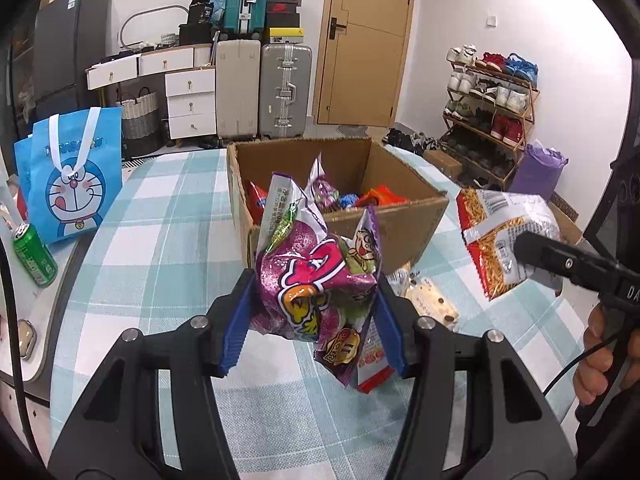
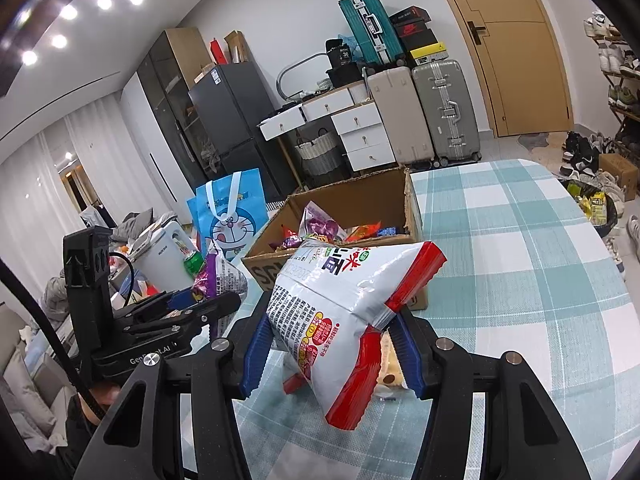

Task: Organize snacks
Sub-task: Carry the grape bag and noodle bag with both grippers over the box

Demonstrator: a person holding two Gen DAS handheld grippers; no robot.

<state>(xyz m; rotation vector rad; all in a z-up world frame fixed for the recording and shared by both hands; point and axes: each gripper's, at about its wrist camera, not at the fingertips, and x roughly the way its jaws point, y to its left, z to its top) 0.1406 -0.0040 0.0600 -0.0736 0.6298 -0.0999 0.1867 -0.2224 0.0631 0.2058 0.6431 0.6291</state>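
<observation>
Two snack bags hang in the air above a table, each pinched by its own gripper, likely so both can be carried to the open cardboard box (image 1: pixel 348 224) just beyond them. The left gripper (image 1: pixel 316 312) presses its blue pads into the sides of a crumpled purple snack bag (image 1: pixel 320 276) with cartoon lettering, which bulges between them. The right gripper (image 2: pixel 332 344) clamps a puffy white and red snack bag (image 2: pixel 340 304) printed with Chinese text, tilted with one red sealed edge pointing down. Inside the box lie more bright wrappers. A pale biscuit packet (image 1: pixel 432 304) rests on the teal checked tablecloth (image 1: pixel 160 248) beside the box. Farther left stand a blue Doraemon tote bag (image 1: pixel 76 184) and a green drink can (image 1: pixel 34 254).
</observation>
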